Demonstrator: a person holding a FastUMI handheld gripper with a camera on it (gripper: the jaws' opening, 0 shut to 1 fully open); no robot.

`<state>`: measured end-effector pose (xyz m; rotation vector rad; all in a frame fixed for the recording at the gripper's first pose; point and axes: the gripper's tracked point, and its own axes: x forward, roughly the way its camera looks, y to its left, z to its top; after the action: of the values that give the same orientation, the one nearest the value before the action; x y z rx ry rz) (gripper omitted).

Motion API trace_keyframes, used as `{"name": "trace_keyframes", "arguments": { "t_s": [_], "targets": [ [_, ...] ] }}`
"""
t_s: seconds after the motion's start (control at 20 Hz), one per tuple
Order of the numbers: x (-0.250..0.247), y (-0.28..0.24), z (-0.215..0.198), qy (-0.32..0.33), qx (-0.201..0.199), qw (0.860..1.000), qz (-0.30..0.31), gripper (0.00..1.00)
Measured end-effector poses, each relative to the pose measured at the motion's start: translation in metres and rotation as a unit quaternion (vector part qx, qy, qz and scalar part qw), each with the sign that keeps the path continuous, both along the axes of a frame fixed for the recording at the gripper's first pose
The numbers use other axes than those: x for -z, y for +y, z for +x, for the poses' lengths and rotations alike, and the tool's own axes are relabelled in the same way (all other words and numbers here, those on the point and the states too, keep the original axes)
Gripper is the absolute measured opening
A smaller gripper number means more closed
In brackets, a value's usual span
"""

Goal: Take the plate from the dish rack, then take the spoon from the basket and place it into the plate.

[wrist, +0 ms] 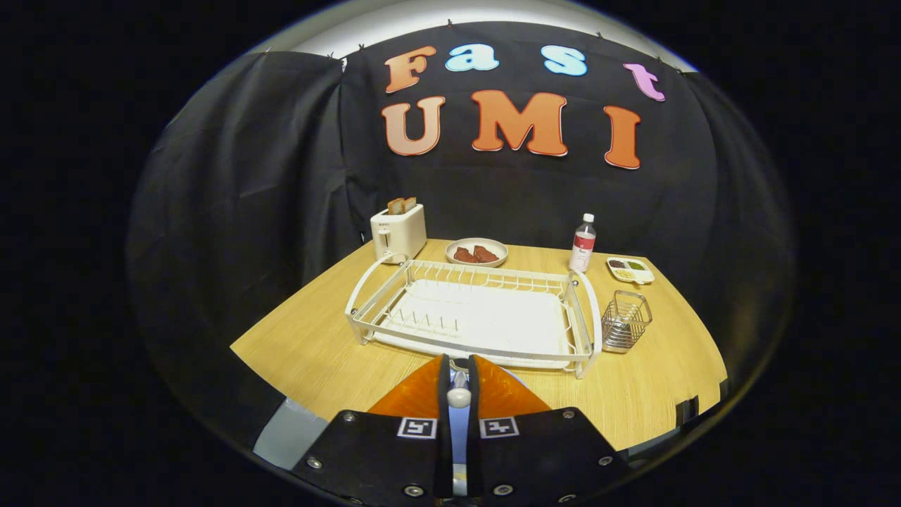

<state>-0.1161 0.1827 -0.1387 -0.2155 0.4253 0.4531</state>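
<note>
Pretty far along, we reckon: the dish rack (471, 317) on the counter (317, 352) has no plate in it. The basket (625, 320) beside it looks emptied. Our jaws are narrow, pinching what looks like the spoon (459, 394). What may be the plate (278, 436) peeks out below them, so only the drop is left.

We see our gripper (458, 366): its jaws taper to narrow tips on a black body with silver screws and two square black-and-white markers.
</note>
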Motion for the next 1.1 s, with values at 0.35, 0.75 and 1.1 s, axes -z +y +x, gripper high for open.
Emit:
{"name": "trace_keyframes", "arguments": {
  "t_s": [0.35,0.75,1.1],
  "targets": [
    [0.037,0.006,0.015,0.026,-0.008,0.999,-0.016,0.08],
    [0.052,0.014,0.02,0.041,-0.014,0.999,-0.028,0.11],
    [0.047,0.007,0.033,0.047,0.006,0.999,-0.027,0.2]
  ]
}}
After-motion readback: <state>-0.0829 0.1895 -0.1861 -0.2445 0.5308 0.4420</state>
